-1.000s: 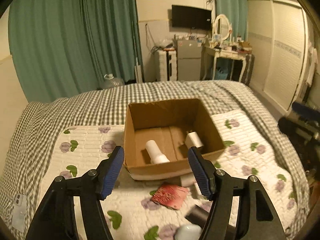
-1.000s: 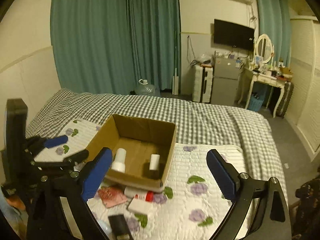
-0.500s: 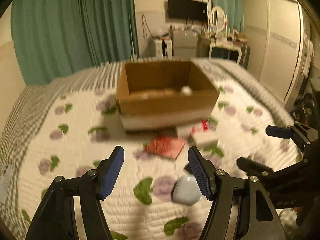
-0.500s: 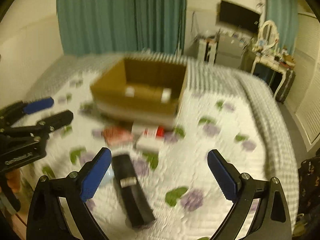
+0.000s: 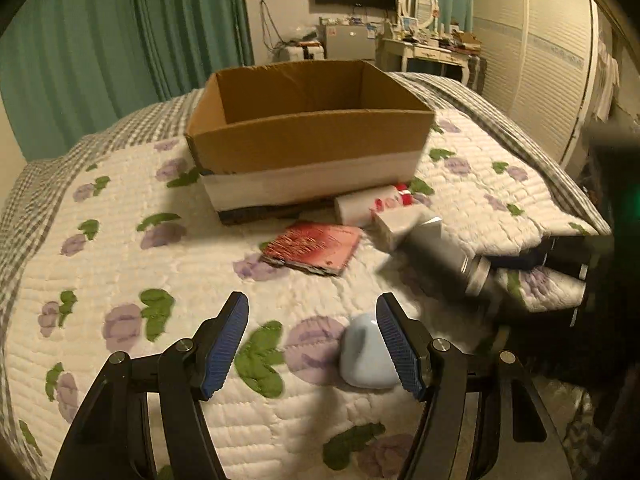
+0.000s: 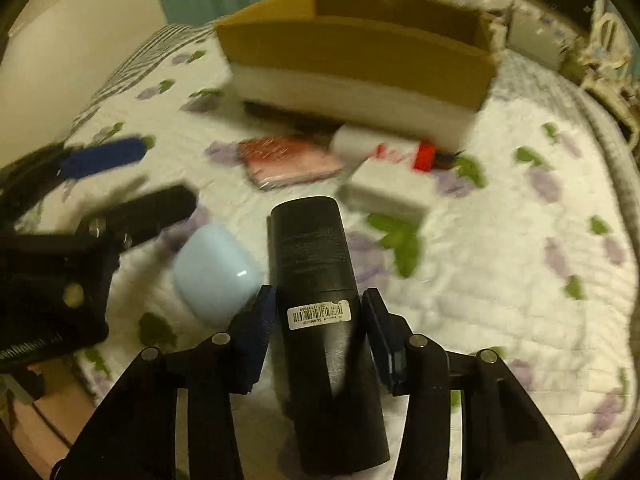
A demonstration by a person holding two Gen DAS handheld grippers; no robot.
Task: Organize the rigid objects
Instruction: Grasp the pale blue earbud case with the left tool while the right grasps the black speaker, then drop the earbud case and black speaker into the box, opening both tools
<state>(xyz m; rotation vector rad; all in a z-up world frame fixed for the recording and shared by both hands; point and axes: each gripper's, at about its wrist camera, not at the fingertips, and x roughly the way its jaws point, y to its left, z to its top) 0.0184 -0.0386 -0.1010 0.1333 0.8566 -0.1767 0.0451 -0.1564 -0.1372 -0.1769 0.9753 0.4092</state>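
Very little here can be read. In your right wrist view, low in the centre of the frame, the black cylinder [image 6: 320, 312] carries a white barcode sticker [image 6: 319, 315] with a row of digits over the bars, too small and blurred to make out. At the lower left edge of that view, the black body of your left tongs [image 6: 132, 184] shows pale lettering, cut off and illegible. The red packet [image 5: 316, 245] mid-frame in your left wrist view has printed markings, also unreadable.
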